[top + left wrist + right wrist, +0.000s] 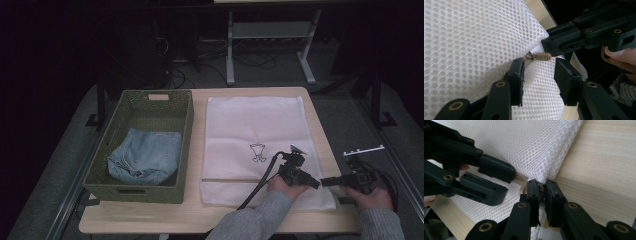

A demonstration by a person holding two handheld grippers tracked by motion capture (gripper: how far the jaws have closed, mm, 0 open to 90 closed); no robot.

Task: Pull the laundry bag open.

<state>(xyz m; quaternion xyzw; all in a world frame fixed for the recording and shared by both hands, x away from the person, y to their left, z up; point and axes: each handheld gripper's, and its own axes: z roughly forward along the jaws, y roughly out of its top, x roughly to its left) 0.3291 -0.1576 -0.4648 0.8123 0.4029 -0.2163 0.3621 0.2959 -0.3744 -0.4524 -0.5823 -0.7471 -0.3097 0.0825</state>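
Note:
A white mesh bag (250, 125) with a small black drawing lies flat on the wooden table (195, 212). Both grippers meet at its near right corner. My right gripper (541, 182) is shut on the bag's corner (544, 173), where a brownish zipper end shows between the jaws. In the left gripper view, my left gripper (539, 62) is open, its jaws standing either side of the tan zipper pull (543, 56) without touching it. The right gripper (547, 46) reaches in there from the upper right. From above, the left gripper (314, 184) and right gripper (325, 182) point tip to tip.
A green woven basket (186, 150) fills the table's left half and holds folded blue jeans (145, 155). The table's right edge (327, 150) runs close beside the grippers. Bare wood (604, 170) lies right of the bag's corner. Desk legs and cables stand behind the table.

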